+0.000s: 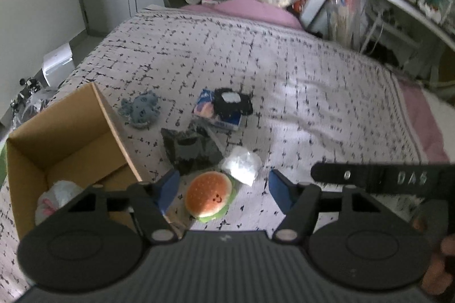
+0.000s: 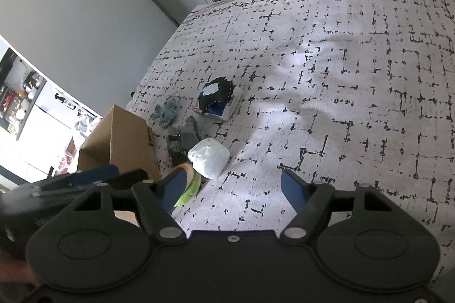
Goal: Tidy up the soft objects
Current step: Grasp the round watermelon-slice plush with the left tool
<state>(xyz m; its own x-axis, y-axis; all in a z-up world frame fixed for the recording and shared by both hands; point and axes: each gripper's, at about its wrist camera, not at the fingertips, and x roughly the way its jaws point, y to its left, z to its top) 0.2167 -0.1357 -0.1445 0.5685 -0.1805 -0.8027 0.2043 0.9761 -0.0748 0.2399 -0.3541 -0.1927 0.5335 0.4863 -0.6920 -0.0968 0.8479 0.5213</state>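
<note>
Mostly about the open brown cardboard box (image 1: 68,143), which sits on the bed with the grey-white quilt printed in black dashes (image 1: 298,81). Inside the box, at its near corner, lies a crumpled white plastic bag with something pink in it (image 1: 54,200); the remainder of the box floor shows bare cardboard. From the right wrist view only the box's outer wall (image 2: 128,143) shows, contents hidden.

Just beside the box, on the quilt: a round plush hamburger with an orange bun, a smiley face and a green felt edge (image 1: 209,197), closest to the box's near wall. Beyond it a dark grey crumpled plastic pouch (image 1: 190,149), touching or nearly touching the burger. A white soft bundle in clear wrap (image 1: 241,165) lies just past the burger, away from the box. A blue-grey plush octopus (image 1: 140,109) sits near the box's far wall. Farther out from the box, a black knitted piece with a white patch (image 1: 231,101) lies on top of a blue-and-white printed packet (image 1: 209,111).

Left tool (image 1: 224,190): blue fingers apart, the burger between them, pads not pressing it. Right tool (image 2: 231,188): fingers apart over bare quilt, nothing between them; the white bundle (image 2: 209,156) is just ahead of its box-side finger, and the burger's green edge (image 2: 189,189) peeks out behind that finger.
</note>
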